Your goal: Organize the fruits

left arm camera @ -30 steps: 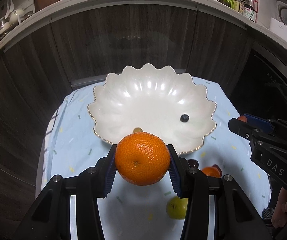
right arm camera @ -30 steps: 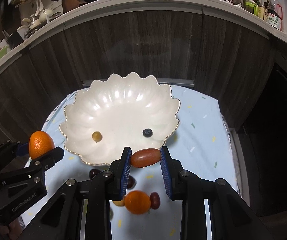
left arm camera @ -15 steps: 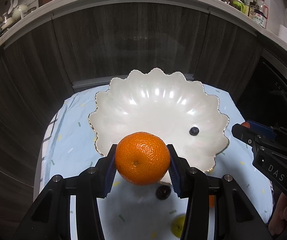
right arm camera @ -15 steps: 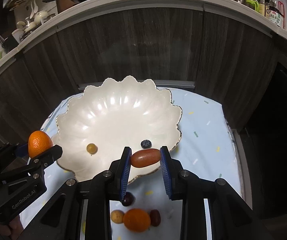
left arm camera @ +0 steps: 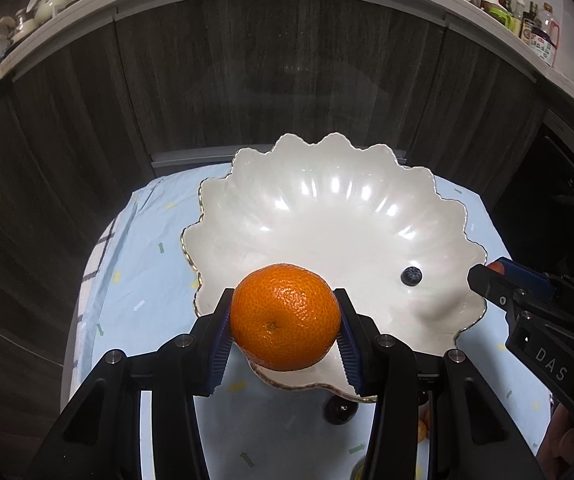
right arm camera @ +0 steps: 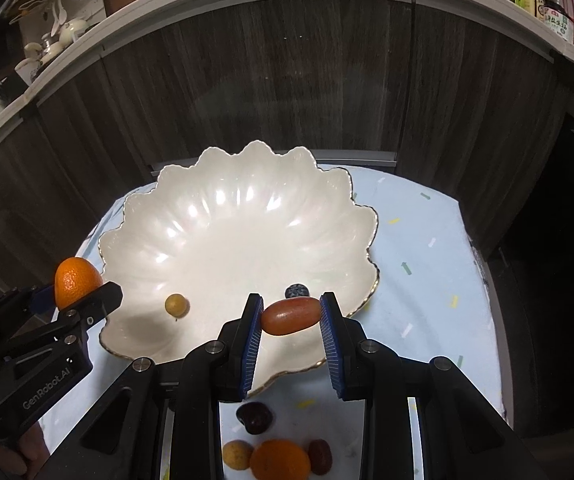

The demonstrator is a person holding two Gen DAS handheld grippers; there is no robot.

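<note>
My left gripper [left arm camera: 285, 322] is shut on an orange mandarin [left arm camera: 285, 316] and holds it above the near left rim of the white scalloped bowl [left arm camera: 327, 208]. My right gripper [right arm camera: 291, 316] is shut on a small red-brown oblong fruit [right arm camera: 292, 315] above the bowl's near rim [right arm camera: 367, 248]. A blueberry [right arm camera: 297, 291] and a small yellow fruit [right arm camera: 177, 305] lie inside the bowl. The left gripper also shows at the left of the right wrist view [right arm camera: 83, 292], and the right gripper at the right of the left wrist view [left arm camera: 487, 278].
The bowl stands on a light blue cloth [right arm camera: 419, 248] over a small table. In front of the bowl lie a dark cherry [right arm camera: 254, 418], a second mandarin [right arm camera: 279, 462], a yellow fruit [right arm camera: 237, 455] and a dark red fruit [right arm camera: 320, 456]. Dark wood cabinets [left arm camera: 271, 80] stand behind.
Both grippers have moved forward over the bowl with their fruits still held. The loose fruits on the cloth have slid toward the bottom of both views.
</note>
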